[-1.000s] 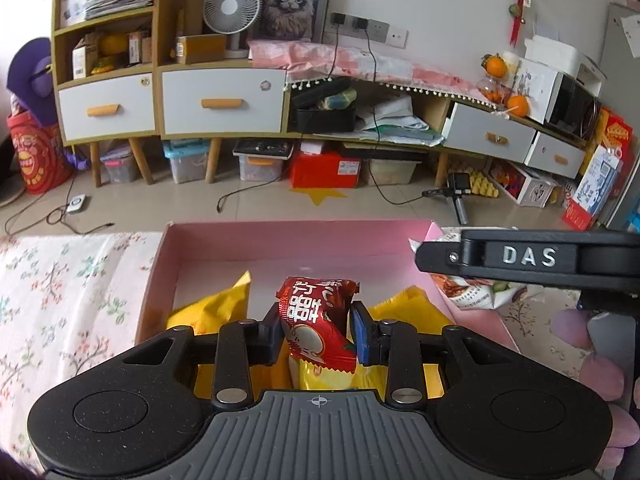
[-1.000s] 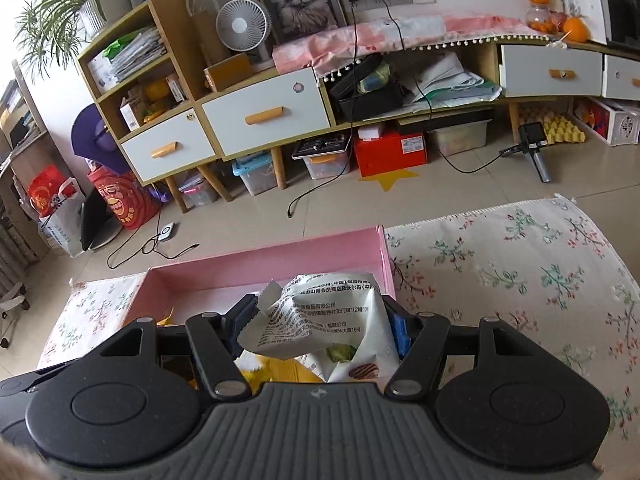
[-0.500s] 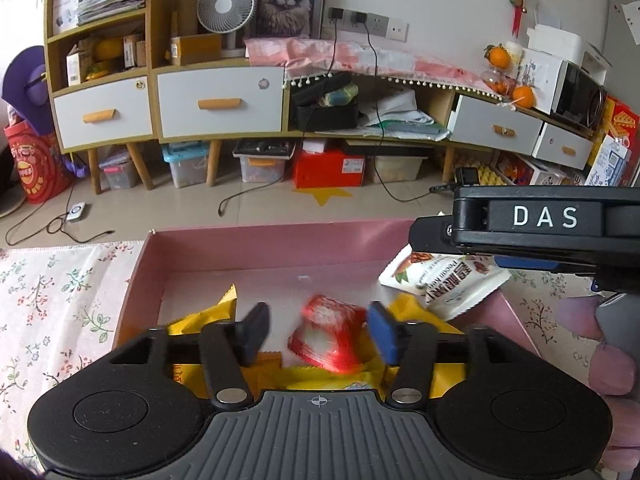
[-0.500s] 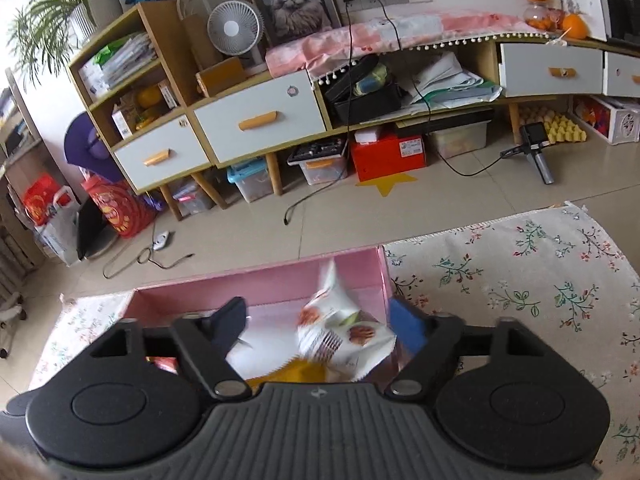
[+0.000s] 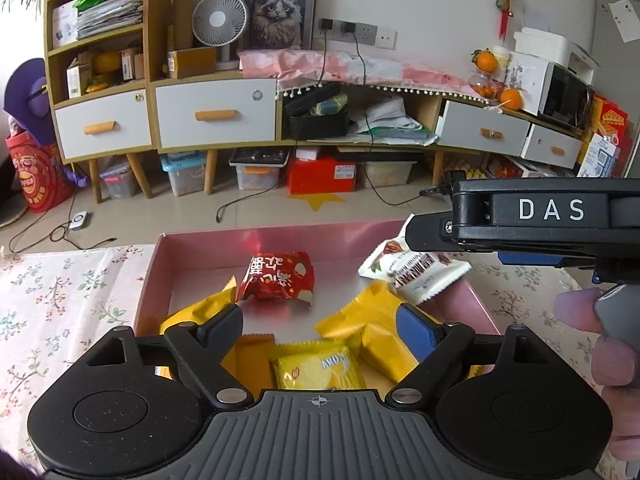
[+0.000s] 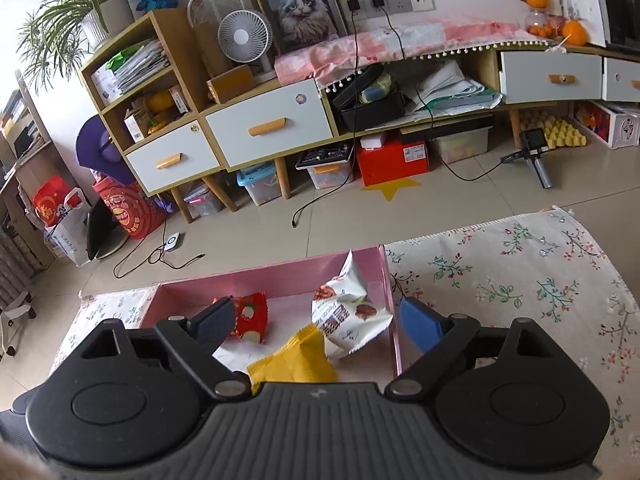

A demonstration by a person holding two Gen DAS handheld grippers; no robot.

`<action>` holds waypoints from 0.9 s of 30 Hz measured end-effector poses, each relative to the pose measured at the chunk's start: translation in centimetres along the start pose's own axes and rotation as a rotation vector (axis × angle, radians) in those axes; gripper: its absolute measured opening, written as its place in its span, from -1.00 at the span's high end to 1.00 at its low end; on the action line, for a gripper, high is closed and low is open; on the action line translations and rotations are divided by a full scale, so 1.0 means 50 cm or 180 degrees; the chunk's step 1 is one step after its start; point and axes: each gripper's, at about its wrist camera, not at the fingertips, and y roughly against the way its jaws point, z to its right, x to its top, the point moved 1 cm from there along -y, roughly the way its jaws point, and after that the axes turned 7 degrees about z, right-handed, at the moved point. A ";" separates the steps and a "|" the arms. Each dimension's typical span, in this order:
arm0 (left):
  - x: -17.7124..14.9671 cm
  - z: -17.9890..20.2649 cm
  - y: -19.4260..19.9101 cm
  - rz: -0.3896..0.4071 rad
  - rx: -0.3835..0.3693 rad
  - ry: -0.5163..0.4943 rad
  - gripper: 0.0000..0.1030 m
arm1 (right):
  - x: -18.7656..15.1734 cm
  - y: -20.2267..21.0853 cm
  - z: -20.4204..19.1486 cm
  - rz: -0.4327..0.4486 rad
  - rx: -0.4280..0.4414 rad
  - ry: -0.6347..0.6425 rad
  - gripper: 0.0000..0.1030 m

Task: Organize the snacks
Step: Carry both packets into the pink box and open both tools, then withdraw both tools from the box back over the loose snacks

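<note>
Left gripper (image 5: 320,322): jaws spread wide, just opened, nothing between them. Right gripper (image 6: 316,318): same state (tilted downward). Right hand (image 5: 600,344): 2 fingers visible.

Snack packets (image 5: 276,276) lie in the box (image 5: 192,240) on the tablecloth (image 5: 60,300).

One pink box (image 5: 152,280) sits on the floral cloth (image 5: 60,300). Inside it lie one red snack packet (image 5: 276,278), one white snack packet (image 5: 420,274) against the right wall, and yellow snack packets (image 5: 320,368): at least four show in the left wrist view, though the near ones are partly hidden, so the count is uncertain. Two hand-held grippers are present: the left hand-held gripper (image 5: 320,326) and the right hand-held gripper (image 6: 316,320). Far off, the cabinets show four white drawers (image 5: 216,118), two fans (image 5: 218,20), one framed cat picture (image 5: 276,16) and three oranges (image 5: 510,98).
</note>
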 end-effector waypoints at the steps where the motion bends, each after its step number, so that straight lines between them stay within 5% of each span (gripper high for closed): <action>1: -0.002 0.001 0.008 0.0001 -0.0003 0.0001 -0.67 | 0.000 0.003 -0.001 -0.0003 -0.0004 0.0011 -0.73; 27: -0.098 -0.016 0.204 -0.0294 0.0077 0.0042 -0.92 | -0.085 0.160 -0.007 -0.0056 -0.0113 0.0237 -0.99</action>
